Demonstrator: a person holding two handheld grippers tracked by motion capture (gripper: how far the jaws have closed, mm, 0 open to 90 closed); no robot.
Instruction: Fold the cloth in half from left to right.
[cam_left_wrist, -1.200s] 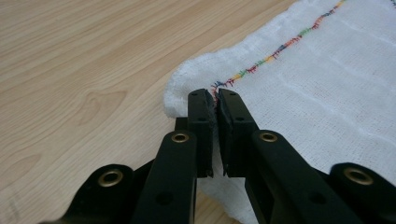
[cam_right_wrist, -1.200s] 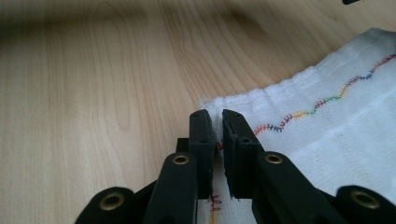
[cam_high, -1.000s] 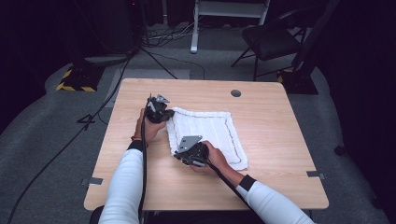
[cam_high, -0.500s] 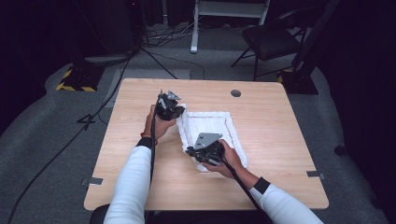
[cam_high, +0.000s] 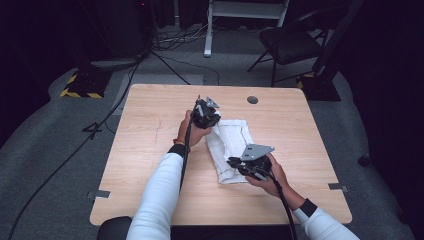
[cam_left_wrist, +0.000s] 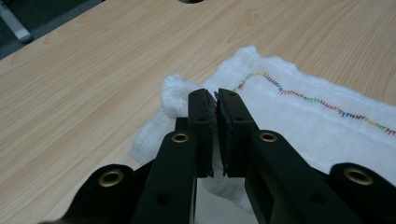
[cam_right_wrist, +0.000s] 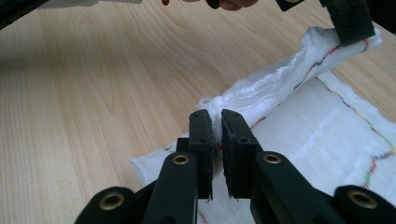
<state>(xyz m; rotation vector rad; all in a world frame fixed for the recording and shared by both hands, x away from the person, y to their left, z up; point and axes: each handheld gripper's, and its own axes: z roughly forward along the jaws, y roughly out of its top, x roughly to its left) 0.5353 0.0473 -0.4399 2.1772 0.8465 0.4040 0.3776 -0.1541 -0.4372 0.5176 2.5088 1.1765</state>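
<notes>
Both grippers are grasping the white towel (cam_high: 231, 145): left gripper (cam_high: 210, 120) clenching its far edge, right gripper (cam_high: 236, 164) its near edge.

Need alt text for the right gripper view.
The right gripper is shut on a raised edge of a white cloth over a wooden table. At top right, the left gripper clamps that edge's far end.
</notes>
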